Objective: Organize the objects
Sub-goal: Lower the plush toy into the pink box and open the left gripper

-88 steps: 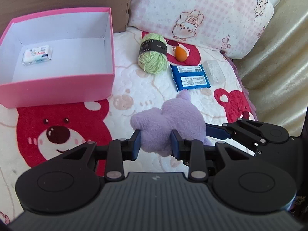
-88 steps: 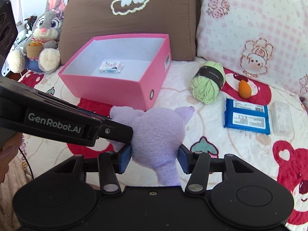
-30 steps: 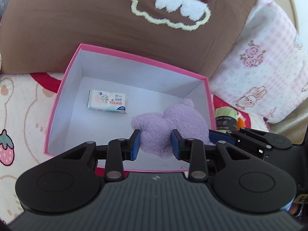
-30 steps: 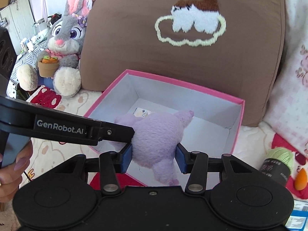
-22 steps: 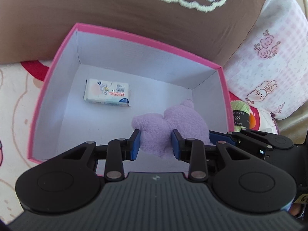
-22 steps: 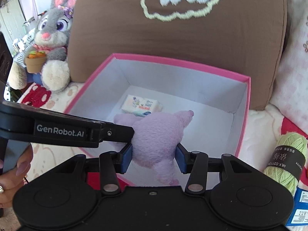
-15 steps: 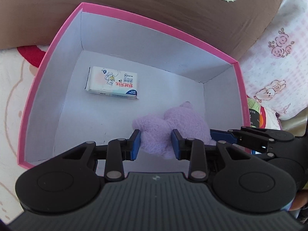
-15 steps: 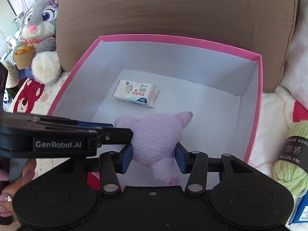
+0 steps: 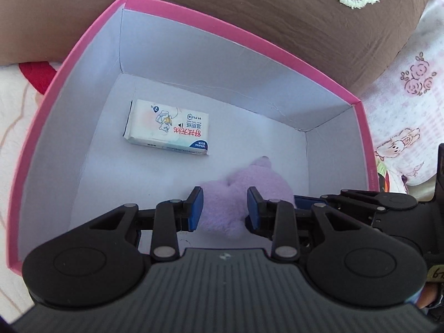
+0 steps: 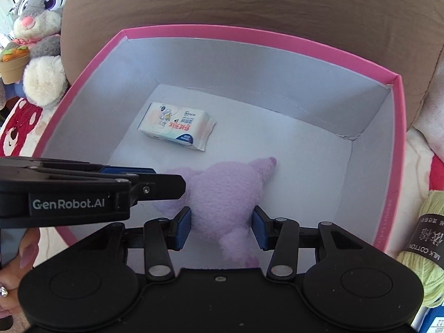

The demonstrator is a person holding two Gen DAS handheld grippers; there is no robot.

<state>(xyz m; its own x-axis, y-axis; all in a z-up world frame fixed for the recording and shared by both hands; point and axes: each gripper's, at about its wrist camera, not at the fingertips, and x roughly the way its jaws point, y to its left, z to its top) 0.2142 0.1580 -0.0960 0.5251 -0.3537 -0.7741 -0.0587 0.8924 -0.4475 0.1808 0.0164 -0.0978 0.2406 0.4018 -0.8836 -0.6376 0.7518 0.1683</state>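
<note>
A lilac plush toy (image 9: 244, 191) (image 10: 224, 194) hangs low inside the pink box (image 9: 83, 41) (image 10: 399, 144), held from two sides. My left gripper (image 9: 224, 208) is shut on its near end, the blue pads pressing into the fur. My right gripper (image 10: 222, 227) is shut on the toy's body and comes in from the right in the left wrist view. A white tissue pack (image 9: 168, 131) (image 10: 177, 129) lies on the box floor, just beyond the toy. I cannot tell whether the toy touches the floor.
A brown cushion (image 9: 249, 8) (image 10: 249, 0) stands right behind the box. A grey bunny plush (image 10: 36, 33) sits at the left, a green yarn ball (image 10: 427, 255) at the right, beside a blue packet (image 10: 433, 322). A hand (image 10: 16, 260) holds the left gripper.
Both grippers have sunk with the plush toy from above the box rim to deep inside the box. The box walls and the tissue pack now look larger.
</note>
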